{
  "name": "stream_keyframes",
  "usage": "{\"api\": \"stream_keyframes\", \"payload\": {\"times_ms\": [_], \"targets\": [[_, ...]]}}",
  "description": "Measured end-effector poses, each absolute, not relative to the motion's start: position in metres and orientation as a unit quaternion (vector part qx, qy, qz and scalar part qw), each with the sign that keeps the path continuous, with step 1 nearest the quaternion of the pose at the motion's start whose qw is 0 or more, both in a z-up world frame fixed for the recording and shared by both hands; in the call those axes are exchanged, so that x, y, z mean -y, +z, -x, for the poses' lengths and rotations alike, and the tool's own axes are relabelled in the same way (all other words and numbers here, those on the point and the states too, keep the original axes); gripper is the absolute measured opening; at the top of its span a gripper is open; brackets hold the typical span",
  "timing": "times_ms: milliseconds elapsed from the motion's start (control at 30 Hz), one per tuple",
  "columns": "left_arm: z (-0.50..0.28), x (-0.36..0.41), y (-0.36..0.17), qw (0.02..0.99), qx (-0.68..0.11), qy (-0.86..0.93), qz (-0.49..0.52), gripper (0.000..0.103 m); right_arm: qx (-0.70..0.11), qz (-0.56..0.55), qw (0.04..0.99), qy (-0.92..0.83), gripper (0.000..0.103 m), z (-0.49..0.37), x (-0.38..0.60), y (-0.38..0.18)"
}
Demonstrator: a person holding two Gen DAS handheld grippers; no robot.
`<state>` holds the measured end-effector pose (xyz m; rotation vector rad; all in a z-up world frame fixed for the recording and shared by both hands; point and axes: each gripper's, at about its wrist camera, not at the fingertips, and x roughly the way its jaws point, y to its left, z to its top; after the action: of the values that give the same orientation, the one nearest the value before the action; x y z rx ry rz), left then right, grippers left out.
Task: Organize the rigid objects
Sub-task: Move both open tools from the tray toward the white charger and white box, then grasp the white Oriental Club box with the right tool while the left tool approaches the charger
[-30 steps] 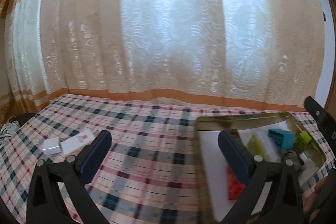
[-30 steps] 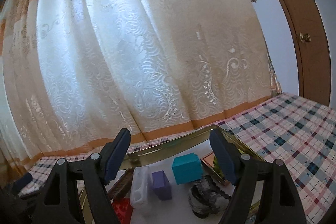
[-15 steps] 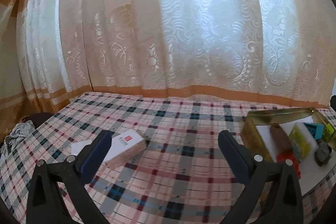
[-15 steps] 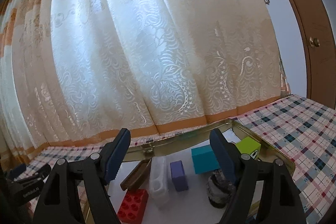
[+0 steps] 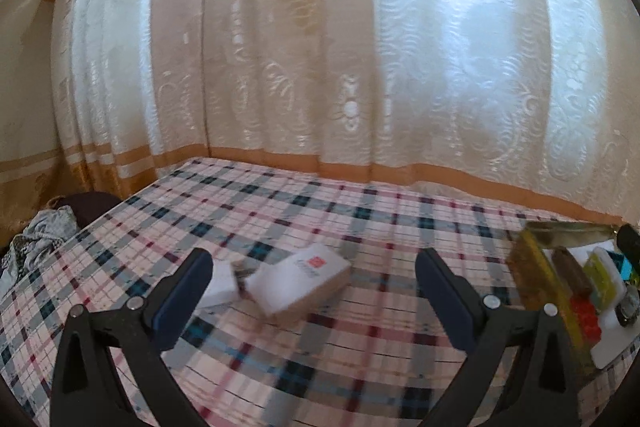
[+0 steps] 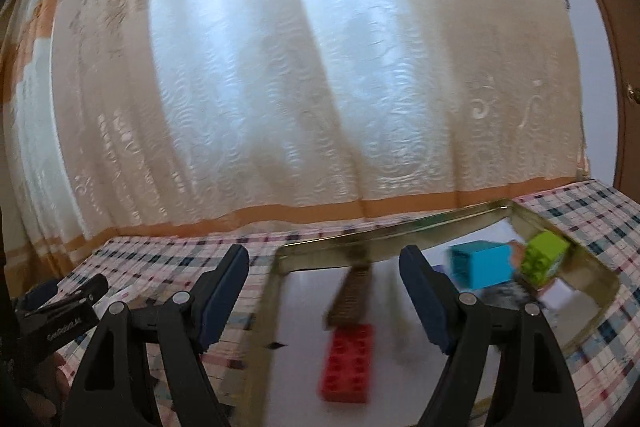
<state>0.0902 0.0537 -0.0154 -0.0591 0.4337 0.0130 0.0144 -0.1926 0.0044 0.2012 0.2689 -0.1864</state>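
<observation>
In the left wrist view a white box with a red logo (image 5: 300, 277) lies on the plaid cloth, with a smaller white box (image 5: 220, 287) touching its left end. My left gripper (image 5: 312, 291) is open and empty, its fingers either side of them, just short. The gold tray (image 5: 532, 267) sits at the right edge. In the right wrist view my right gripper (image 6: 324, 291) is open and empty over the tray's (image 6: 360, 237) left part, above a red brick (image 6: 348, 361) and a brown bar (image 6: 352, 293). A blue block (image 6: 482, 263) and a green block (image 6: 546, 261) lie further right.
A plaid cloth (image 5: 320, 211) covers the table, with a lace curtain (image 5: 360, 47) right behind it. A crumpled cloth (image 5: 36, 239) lies off the table's left edge. A wooden door frame (image 6: 624, 87) stands at the far right. The left gripper's tool (image 6: 60, 311) shows at the left.
My left gripper has swung left, away from the tray, so that the white boxes sit between its fingers. My right gripper has swung left over the tray's left part. Both stayed open.
</observation>
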Motion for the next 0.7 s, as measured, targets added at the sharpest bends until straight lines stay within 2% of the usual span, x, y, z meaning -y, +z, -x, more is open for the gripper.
{"api": "stream_keyframes", "payload": {"times_ms": [433,700], "targets": [[-0.111,-0.122,-0.021,0.968,-0.228,0.091,0.048,0.103,-0.179,-0.099,0.979,-0.016,0.08,-0.061,0.108,-0.002],[-0.12,-0.18,-0.037,0.941,-0.267,0.149,0.145,0.103,-0.252,-0.114,0.96,0.036,0.08,-0.096,0.066,-0.017]]}}
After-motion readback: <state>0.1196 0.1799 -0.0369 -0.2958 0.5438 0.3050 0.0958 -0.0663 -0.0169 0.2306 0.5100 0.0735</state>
